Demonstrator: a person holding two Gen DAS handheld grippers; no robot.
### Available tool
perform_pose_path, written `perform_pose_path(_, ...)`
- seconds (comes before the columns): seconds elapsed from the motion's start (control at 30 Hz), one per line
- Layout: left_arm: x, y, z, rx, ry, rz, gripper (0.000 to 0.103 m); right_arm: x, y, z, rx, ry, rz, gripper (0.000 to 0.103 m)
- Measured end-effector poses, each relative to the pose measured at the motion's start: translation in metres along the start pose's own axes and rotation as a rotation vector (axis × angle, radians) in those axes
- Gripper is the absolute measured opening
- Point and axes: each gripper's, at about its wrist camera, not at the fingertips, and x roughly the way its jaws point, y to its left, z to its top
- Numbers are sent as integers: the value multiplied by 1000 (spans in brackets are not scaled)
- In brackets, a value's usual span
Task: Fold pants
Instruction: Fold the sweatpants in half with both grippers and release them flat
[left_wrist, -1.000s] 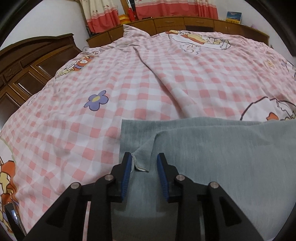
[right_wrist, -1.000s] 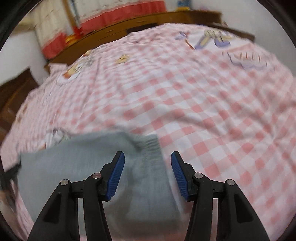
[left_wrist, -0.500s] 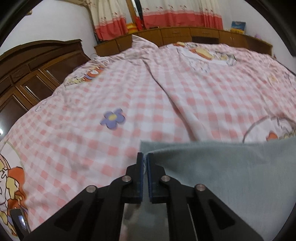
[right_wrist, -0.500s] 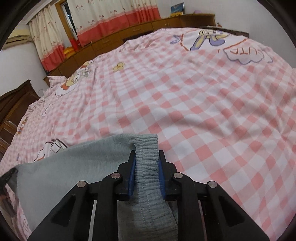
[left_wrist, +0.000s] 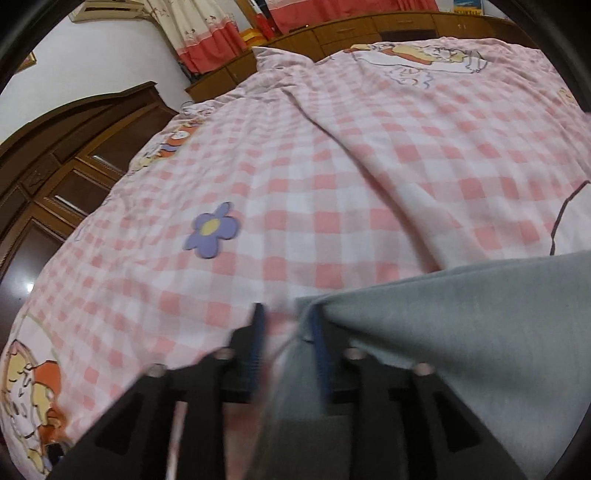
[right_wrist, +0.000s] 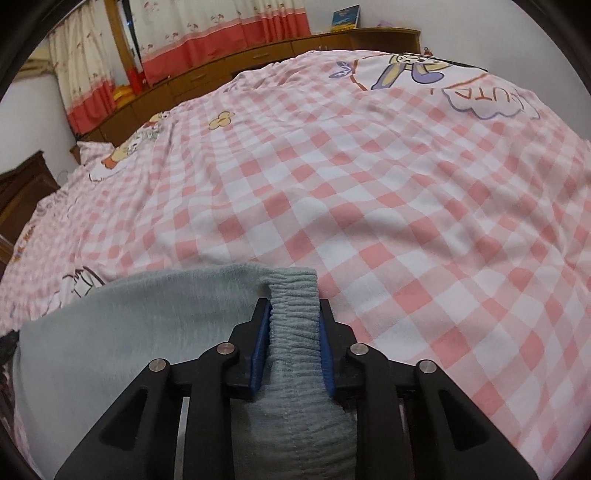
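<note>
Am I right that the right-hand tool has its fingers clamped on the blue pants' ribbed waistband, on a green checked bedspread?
Not quite: the bedspread is pink and white checked, not green, as the right wrist view shows plainly. The rest holds: the right gripper has its fingers pressed on the ribbed waistband of the grey-blue pants.

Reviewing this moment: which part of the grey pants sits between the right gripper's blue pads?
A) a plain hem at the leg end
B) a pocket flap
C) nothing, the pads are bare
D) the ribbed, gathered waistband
D: in the right wrist view the right gripper has its pads pressed on the ribbed, gathered waistband of the grey pants, which lie on the checked bedspread.
</note>
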Motion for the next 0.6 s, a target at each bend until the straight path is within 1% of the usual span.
perform_pose_path(0.03, -4, 5, -1, -2, -4, 2, 56, -2, 2, 1, -12, 4, -10, 27)
perform_pose_path(0.07, -9, 11, -2, -4, -11, -7, 61, -4, 5, 1, -27, 6, -21, 29)
perform_pose_path(0.1, -14, 17, -3, -3, -19, -21, 69, -8, 7, 1, -41, 6, -31, 30)
perform_pose_path(0.13, -18, 23, -3, 1, -24, -30, 73, -11, 9, 0, -54, 7, -36, 30)
perform_pose_path(0.23, -34, 33, -6, 21, -29, -37, 74, -27, 11, -4, -68, -3, -43, 30)
perform_pose_path(0.33, -50, 36, -9, 14, -39, -65, 75, -44, 14, -8, -66, -22, -50, 30)
perform_pose_path(0.4, -60, 34, -10, 4, -51, -105, 75, -55, 20, -13, -77, -33, -45, 30)
perform_pose_path(0.53, -71, 16, -6, 6, -55, -200, 75, -72, 43, -27, -160, -43, -17, 30)
perform_pose_path(0.57, -71, 11, -4, 5, -56, -221, 74, -74, 52, -33, -192, -36, 5, 30)
perform_pose_path(0.6, -71, 5, -2, -4, -51, -268, 70, -73, 59, -37, -212, -28, 23, 30)
